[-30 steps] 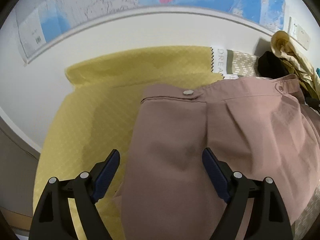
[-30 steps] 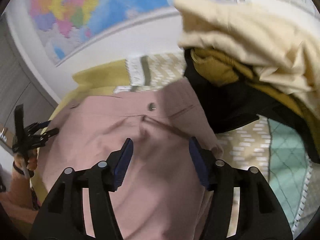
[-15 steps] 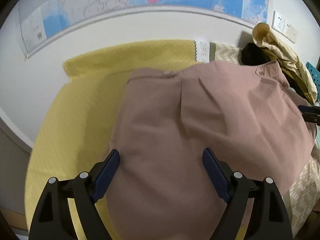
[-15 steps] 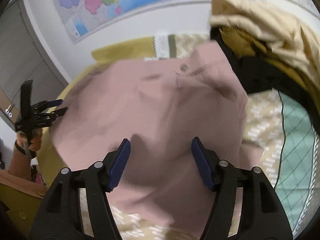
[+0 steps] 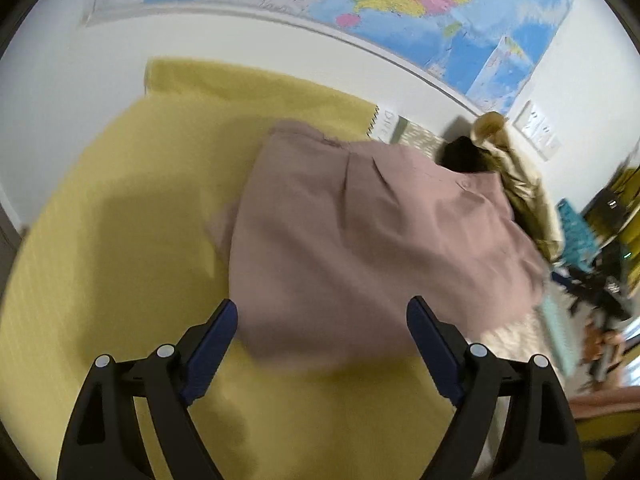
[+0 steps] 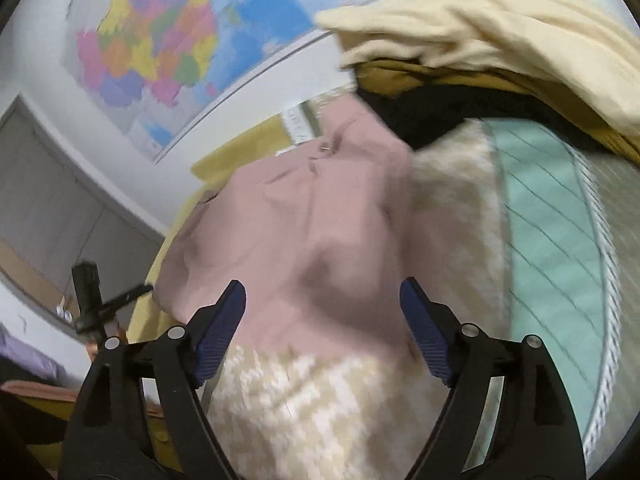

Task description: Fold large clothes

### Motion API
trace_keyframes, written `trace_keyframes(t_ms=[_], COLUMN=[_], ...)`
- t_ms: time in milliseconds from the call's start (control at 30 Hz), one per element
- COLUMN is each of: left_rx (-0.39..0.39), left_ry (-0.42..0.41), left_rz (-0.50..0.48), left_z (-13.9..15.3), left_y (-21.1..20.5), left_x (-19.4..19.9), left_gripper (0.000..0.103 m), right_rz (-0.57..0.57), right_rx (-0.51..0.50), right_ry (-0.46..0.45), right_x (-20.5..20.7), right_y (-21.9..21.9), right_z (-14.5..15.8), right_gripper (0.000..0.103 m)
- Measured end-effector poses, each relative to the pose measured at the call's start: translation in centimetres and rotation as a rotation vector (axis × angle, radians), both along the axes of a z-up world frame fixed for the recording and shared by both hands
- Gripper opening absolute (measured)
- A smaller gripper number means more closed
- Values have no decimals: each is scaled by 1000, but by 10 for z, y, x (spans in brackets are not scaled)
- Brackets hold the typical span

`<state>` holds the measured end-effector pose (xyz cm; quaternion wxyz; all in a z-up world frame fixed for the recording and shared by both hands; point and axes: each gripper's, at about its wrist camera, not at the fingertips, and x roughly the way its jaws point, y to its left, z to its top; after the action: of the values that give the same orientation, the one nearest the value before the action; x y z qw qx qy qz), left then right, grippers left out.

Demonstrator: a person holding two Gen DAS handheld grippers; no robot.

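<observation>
Folded pink trousers point(image 5: 372, 236) lie on the yellow cloth point(image 5: 120, 248), bare cloth around their near edge. Left tongs point(image 5: 322, 344) are spread, pinching nothing; right tongs point(image 6: 322, 320) have just been widening, nothing between them.

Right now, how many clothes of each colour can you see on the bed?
Pink: 1, the pink trousers
Cream: 1, the cream garment
Mustard: 1, the mustard garment
Black: 1, the black garment
Total: 4
</observation>
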<state>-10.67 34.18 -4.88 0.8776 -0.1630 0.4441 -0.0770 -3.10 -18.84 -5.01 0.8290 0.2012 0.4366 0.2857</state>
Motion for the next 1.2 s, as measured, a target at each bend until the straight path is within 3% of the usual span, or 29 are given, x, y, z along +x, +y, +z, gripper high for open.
trace_keyframes(t_ms=[200,267,400,467,533,633,767,1100,1200], left_rx=[-100,-102,-228,-270,-243,-267,-356,-306,-291], left_ry=[126,105,96,79,63,46,31,31,32], left_rz=[-17,-15,-16,-42,-43,-33,18,4,11], left_z=[-29,-29,-33,-36,-36,-37,-41,-41,-41], left_y=[-11,-18,-22,-29,-42,-46,-40,-50,-52], left_x=[-24,-24,-3,9,25,39,54,87,94], left_gripper=[84,85,96,96,96,96,96,96,96], right_rz=[-80,-80,-72,-65,-63,-65,-61,21,48], right_rx=[101,120,160,171,177,183,179,139,169], right_ry=[112,139,179,192,201,204,187,134,124], right_x=[-13,-13,-14,-13,-14,-12,-1,48,62], right_y=[-35,-34,-31,-27,-25,-21,-11,42,54], right_z=[-27,-34,-46,-51,-54,-57,-57,-54,-54], right_gripper=[82,82,87,88,88,89,92,96,96])
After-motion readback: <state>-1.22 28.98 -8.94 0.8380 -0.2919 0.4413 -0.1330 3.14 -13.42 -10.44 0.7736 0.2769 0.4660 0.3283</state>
